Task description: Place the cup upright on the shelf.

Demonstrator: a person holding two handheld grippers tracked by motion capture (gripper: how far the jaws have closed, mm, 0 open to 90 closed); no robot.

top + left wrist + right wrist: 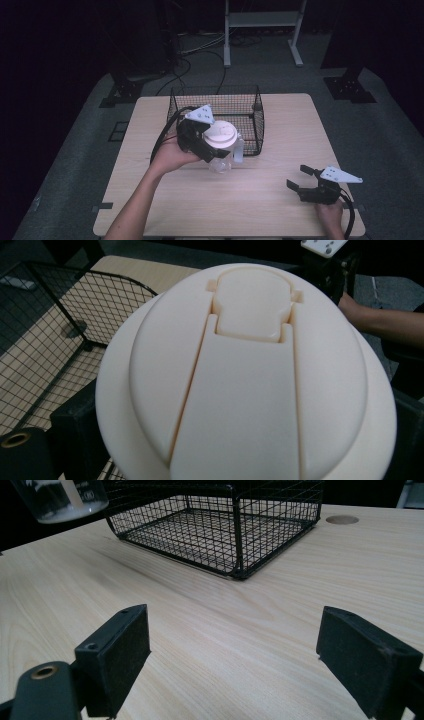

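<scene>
A clear plastic cup (pixel 221 161) with a white domed lid (pixel 221 134) and a side handle (pixel 239 150) hangs above the table, just in front of the wire basket's near wall. My left gripper (pixel 214 146) is shut on the cup at its lid (pixel 245 370), with black jaws on both sides of the rim. The cup's clear body (pixel 60 500) shows at the top left of the right gripper view, lifted off the wood. My right gripper (pixel 298 177) sits low at the table's front right, open, with nothing between its jaws (pixel 232 655).
A black wire basket (pixel 258 125) stands at the back middle of the wooden table (pixel 280 150), open on top (pixel 235 530). A round hole (pixel 342 519) is in the tabletop beyond it. Cables and stand feet lie on the floor behind.
</scene>
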